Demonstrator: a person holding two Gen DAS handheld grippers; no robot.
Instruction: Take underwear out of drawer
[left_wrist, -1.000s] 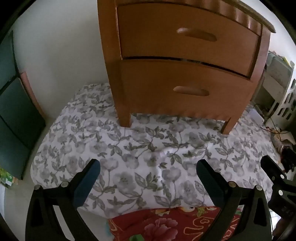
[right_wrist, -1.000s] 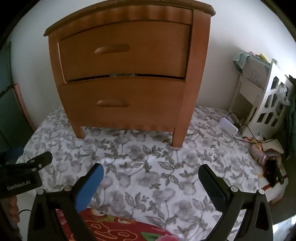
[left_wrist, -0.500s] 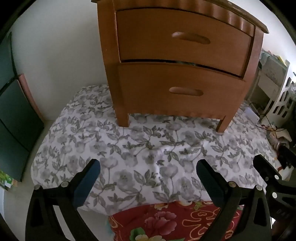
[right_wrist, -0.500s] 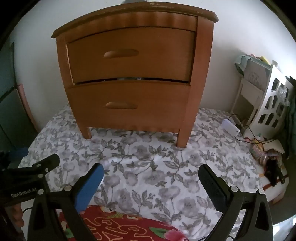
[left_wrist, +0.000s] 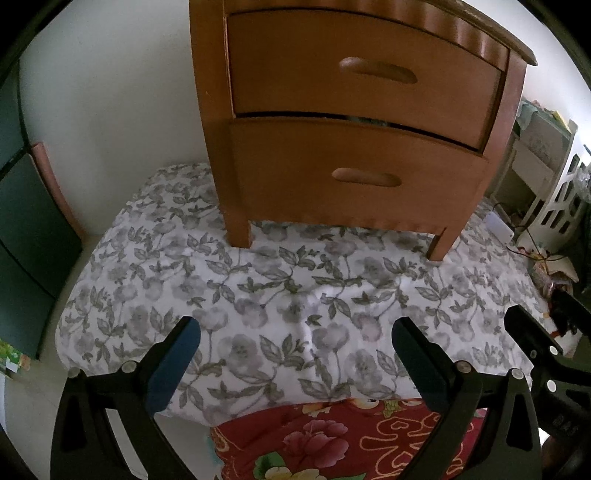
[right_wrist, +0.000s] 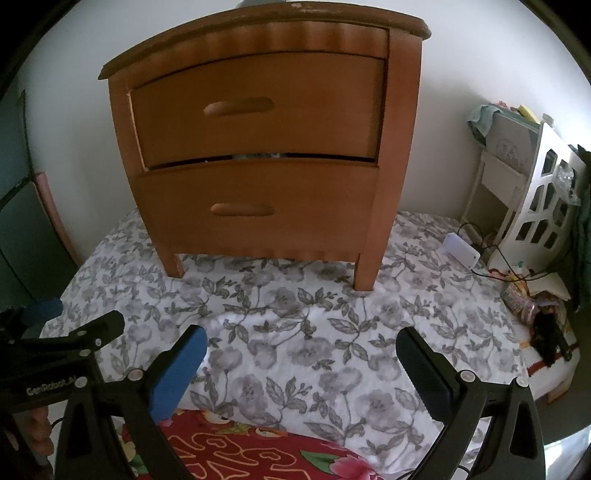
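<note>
Left gripper (left_wrist: 295, 334): fingers spread wide, nothing between them, touching nothing. It hangs above the grey floral bedsheet (left_wrist: 280, 295), well short of the wooden nightstand (left_wrist: 347, 147). Right gripper (right_wrist: 301, 343): likewise spread wide, empty, clear of all surfaces.

The nightstand stands with its legs on the sheet, back against a white wall (left_wrist: 110, 96). It has two drawers, each with an oval recessed handle. The upper drawer (right_wrist: 258, 107) sits slightly askew, leaving a narrow dark gap above the lower drawer (right_wrist: 255, 210). Both drawers are otherwise closed.

Underwear: in the right wrist view a thin sliver of pale fabric (right_wrist: 255, 156) shows in that gap; whether it is the underwear cannot be told. In the left wrist view the gap reads only as dark.

The left wrist view takes in the nightstand's left side and a dark green panel (left_wrist: 26, 206) by the wall. The right wrist view shows the worn nightstand top, a white latticed shelf unit (right_wrist: 543, 206), a white power adapter (right_wrist: 461, 253) with cables, and clutter on the floor at right. The left gripper's black body appears at its lower left.

A red floral blanket (right_wrist: 266, 454) lies at the near edge, under both grippers.
</note>
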